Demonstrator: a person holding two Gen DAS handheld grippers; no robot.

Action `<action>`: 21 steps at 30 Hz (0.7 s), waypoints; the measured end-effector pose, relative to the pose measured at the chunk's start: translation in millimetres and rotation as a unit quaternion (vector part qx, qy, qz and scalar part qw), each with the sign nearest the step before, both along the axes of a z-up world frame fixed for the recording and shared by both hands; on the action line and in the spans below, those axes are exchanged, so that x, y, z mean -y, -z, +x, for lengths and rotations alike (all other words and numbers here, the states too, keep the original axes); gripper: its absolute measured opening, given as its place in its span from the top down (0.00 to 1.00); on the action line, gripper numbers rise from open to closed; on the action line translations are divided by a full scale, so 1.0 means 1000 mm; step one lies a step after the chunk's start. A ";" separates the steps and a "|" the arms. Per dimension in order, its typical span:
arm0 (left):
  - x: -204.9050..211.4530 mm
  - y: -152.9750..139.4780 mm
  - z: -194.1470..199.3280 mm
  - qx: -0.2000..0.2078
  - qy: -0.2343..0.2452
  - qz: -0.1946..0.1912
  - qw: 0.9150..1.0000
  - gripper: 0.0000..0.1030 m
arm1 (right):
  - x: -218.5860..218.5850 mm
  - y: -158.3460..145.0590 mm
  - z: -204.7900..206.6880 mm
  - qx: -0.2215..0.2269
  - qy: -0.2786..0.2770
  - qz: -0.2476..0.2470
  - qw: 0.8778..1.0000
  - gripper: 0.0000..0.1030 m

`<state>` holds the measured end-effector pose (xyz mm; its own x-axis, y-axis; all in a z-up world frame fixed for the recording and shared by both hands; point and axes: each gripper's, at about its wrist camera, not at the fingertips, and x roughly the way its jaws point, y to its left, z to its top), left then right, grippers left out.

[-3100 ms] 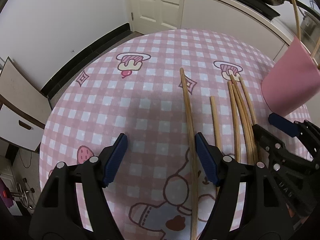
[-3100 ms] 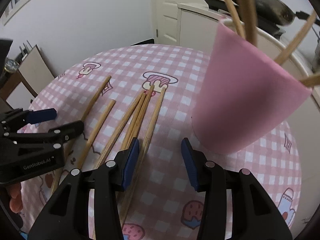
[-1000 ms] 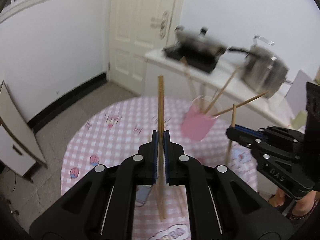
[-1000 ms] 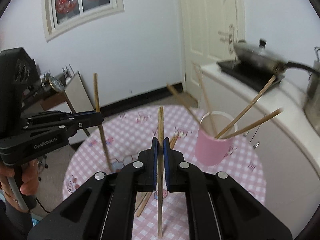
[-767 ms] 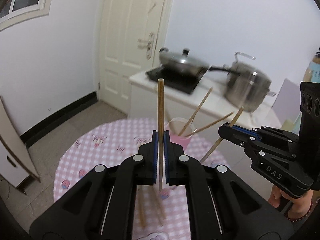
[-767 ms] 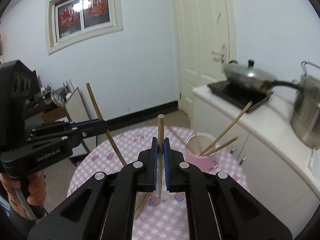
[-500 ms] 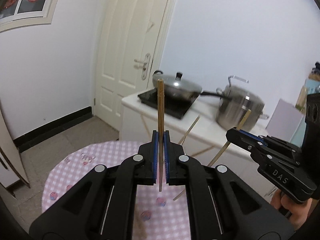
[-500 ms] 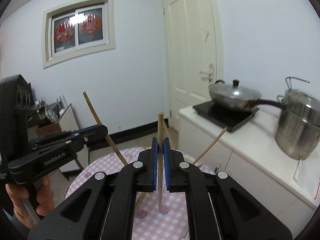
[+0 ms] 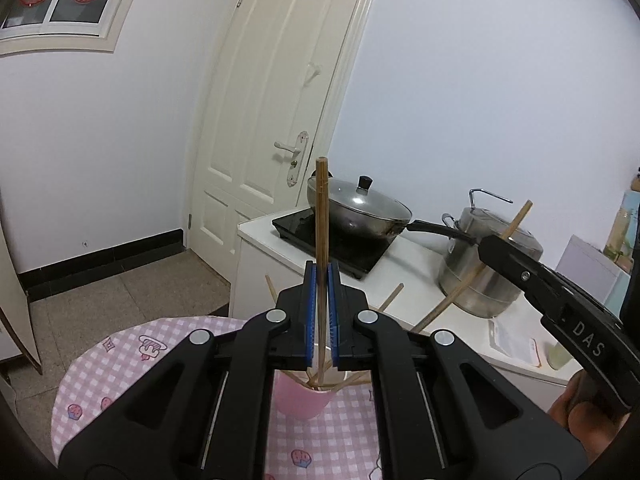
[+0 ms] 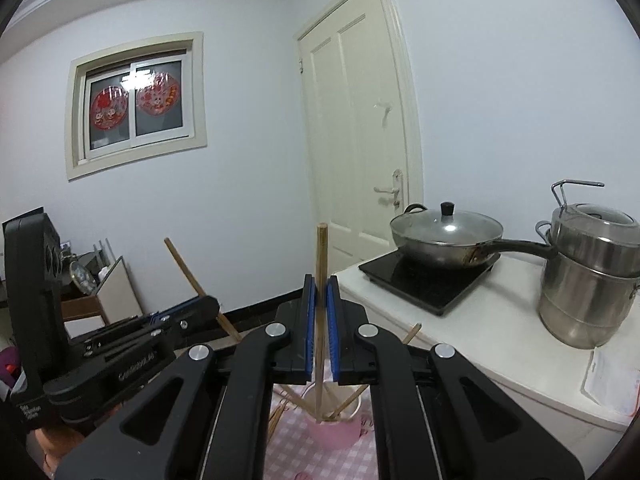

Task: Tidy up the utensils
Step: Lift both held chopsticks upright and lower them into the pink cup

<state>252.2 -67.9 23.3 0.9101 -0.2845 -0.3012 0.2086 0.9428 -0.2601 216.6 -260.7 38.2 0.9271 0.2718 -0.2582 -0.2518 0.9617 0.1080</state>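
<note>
My left gripper is shut on an upright wooden chopstick. Its lower end hangs over the mouth of the pink cup, which holds several chopsticks. My right gripper is shut on another upright chopstick whose lower end reaches into the pink cup. The right gripper shows at the right of the left wrist view with its chopstick slanting. The left gripper shows at the left of the right wrist view with its chopstick.
The cup stands on a round table with a pink checked cloth. Behind it is a white counter with a lidded wok on a black hob and a steel pot. A white door is behind.
Both grippers took a chopstick off the table, lifted high, and now hold them upright over the cup, lower than half a second ago.
</note>
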 end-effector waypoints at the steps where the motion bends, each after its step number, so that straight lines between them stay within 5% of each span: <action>1: 0.001 0.002 0.001 0.002 -0.002 0.002 1.000 0.94 | 0.000 0.002 0.002 0.003 0.006 -0.006 1.000 0.96; 21: 0.026 0.064 0.029 -0.058 0.016 0.044 0.997 0.94 | 0.010 0.048 0.029 -0.034 0.008 -0.004 0.999 0.96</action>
<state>281.3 -93.4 -40.2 0.8579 -0.2811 -0.4301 0.2130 0.9563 -0.2002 245.9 -271.0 -10.1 0.9117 0.2545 -0.3226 -0.2286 0.9665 0.1165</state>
